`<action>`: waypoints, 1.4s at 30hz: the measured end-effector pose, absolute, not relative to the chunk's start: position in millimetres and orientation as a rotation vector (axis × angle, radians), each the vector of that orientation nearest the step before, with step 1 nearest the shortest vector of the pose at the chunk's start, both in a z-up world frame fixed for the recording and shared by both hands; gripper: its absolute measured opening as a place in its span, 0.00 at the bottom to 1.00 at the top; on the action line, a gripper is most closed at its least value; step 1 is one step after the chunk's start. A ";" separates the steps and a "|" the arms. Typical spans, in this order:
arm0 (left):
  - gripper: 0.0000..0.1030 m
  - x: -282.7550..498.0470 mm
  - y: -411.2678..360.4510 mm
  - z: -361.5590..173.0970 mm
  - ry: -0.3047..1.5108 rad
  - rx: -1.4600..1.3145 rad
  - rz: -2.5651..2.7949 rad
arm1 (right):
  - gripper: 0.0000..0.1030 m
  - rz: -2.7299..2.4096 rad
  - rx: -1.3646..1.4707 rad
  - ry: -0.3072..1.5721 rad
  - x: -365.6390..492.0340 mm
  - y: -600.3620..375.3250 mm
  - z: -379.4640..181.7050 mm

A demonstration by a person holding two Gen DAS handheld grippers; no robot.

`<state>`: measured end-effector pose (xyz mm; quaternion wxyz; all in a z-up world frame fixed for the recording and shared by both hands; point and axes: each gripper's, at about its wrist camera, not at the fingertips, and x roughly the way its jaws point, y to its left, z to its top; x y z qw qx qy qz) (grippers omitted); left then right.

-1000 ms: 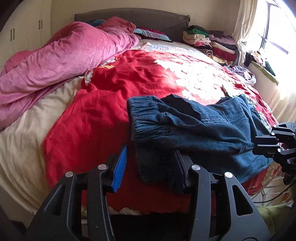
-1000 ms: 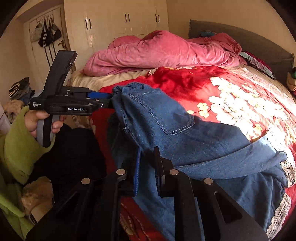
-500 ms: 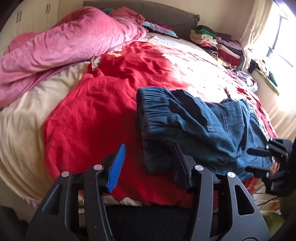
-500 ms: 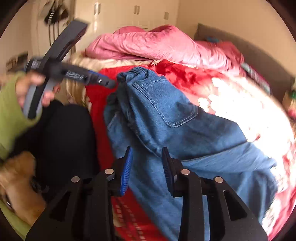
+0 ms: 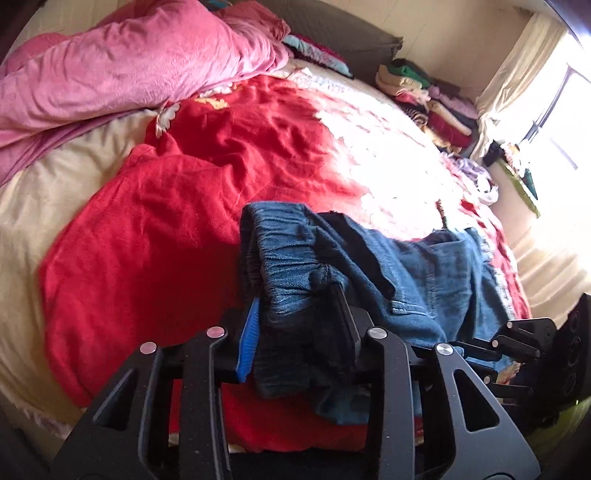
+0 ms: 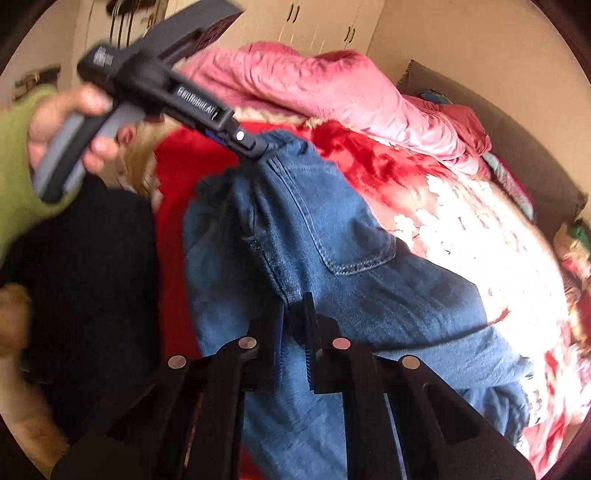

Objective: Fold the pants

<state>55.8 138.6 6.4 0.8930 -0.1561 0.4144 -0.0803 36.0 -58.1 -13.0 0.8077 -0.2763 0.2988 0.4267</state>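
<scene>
Blue denim pants (image 5: 406, 273) lie on the red bedspread (image 5: 166, 229) near the bed's front edge, elastic waistband toward me. My left gripper (image 5: 295, 317) has the bunched waistband (image 5: 291, 266) between its fingers and is shut on it. In the right wrist view the pants (image 6: 332, 258) hang lifted, back pocket showing. My right gripper (image 6: 295, 317) is shut on a denim fold along the seam. The left gripper (image 6: 255, 147) shows there too, pinching the waistband's upper corner.
A pink duvet (image 5: 122, 70) is heaped at the bed's far left. Folded clothes (image 5: 432, 99) are stacked by the dark headboard (image 5: 332, 40). A curtained window (image 5: 546, 92) is at right. Wardrobe doors (image 6: 317, 26) stand behind the bed.
Both grippers were open around the denim half a second ago and have closed on it. The waistband end has been raised off the bedspread.
</scene>
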 end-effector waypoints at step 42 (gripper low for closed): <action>0.29 29.8 53.9 -25.3 0.965 -0.074 -0.195 | 0.31 0.833 -0.269 0.890 56.0 -101.7 -28.3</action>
